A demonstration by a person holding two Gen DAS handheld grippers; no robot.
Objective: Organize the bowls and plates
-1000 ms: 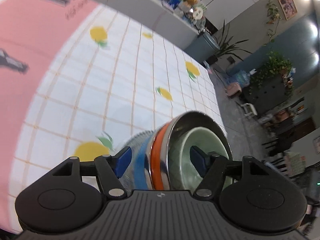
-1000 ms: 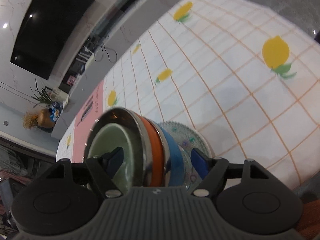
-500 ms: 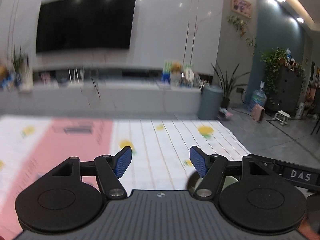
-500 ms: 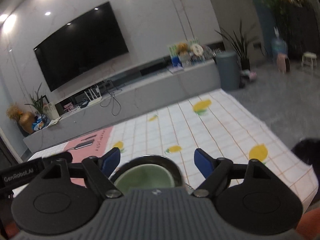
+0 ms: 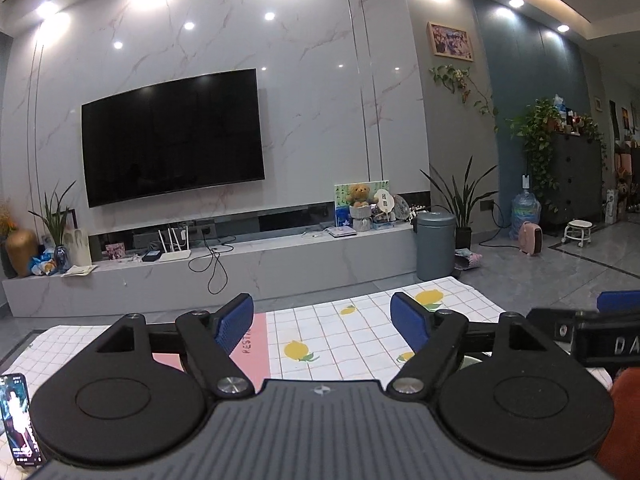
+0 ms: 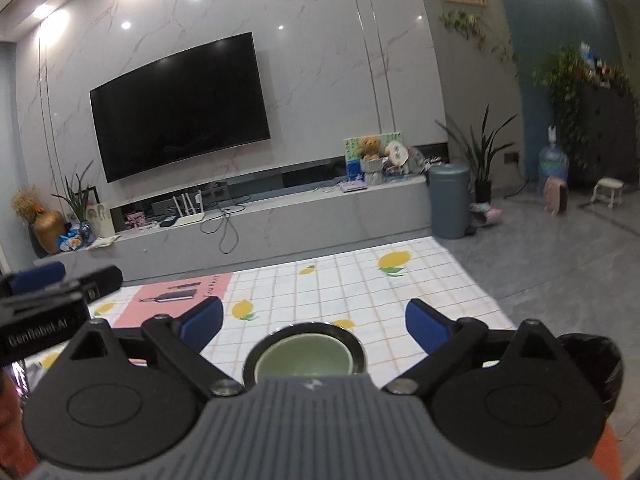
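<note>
Both tools sit well above the lemon-print cloth (image 6: 360, 280), pointing nearly level toward the TV wall (image 5: 320, 80).

Left tool (image 5: 322, 320): jaws apart and opening; only cloth shows between the blue pads (image 5: 234, 322). Right tool (image 6: 314, 322): jaws apart and opening; nothing is pressed by either pad.

Task item: a green bowl (image 6: 304, 360) nested in a dark-rimmed metal bowl (image 6: 360, 354) stands upright on the cloth. In the right wrist view it is low in frame, below and between the right tool's pads, touching neither. Whatever lies beneath these two bowls is hidden by the tool body. The left wrist view shows no dishware, only the right tool's arm (image 5: 580, 332) at its edge.

Judgement: the stack reads as set down and released; the step in hand is the withdrawal.

How to do it well:
- Keep both pairs of jaws wide until the pads are clear of the rims, so no pad drags a bowl sideways.
- Back away upward and toward the person, not across the stack.
- Keep the two tools apart from each other; they are near at their inner sides.
- Check that the nest sits level before leaving it. A phone (image 5: 18, 420) lies at the far left of the surface; avoid it.
</note>
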